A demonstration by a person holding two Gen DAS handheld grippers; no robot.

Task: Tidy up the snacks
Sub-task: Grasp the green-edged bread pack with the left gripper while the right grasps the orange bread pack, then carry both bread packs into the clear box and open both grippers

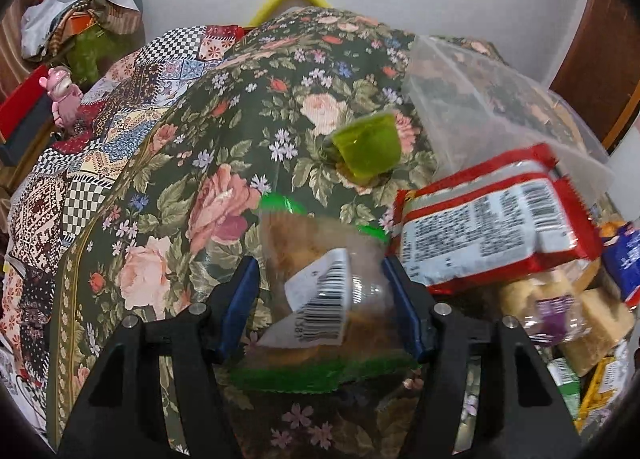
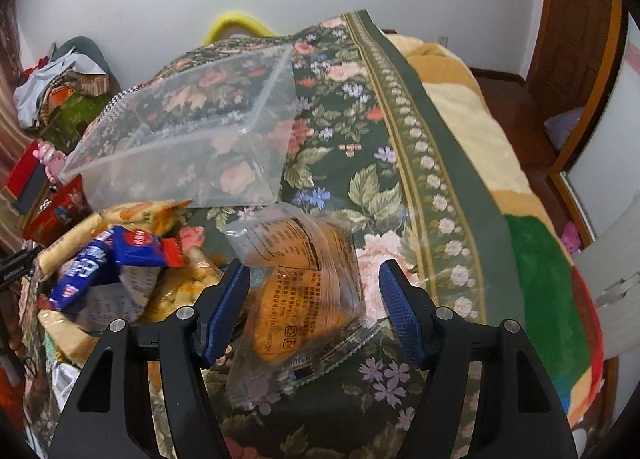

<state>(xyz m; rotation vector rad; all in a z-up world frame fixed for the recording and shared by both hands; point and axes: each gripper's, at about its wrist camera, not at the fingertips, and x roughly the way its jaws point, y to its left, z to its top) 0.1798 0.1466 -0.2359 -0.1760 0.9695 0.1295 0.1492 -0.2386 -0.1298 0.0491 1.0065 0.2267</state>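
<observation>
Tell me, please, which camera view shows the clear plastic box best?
The right wrist view: the clear plastic box appears there almost whole, tilted on the floral cloth, with its open mouth visible. The left wrist view shows only part of it at the right, partly behind the red packet.

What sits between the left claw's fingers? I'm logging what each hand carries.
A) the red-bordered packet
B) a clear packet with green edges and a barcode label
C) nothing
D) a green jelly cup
B: the barcode-labelled packet fills the left claw, touching both fingers.

Each hand-held gripper (image 1: 320, 309) (image 2: 314, 309) is black, with blue pads and silver screws.
</observation>
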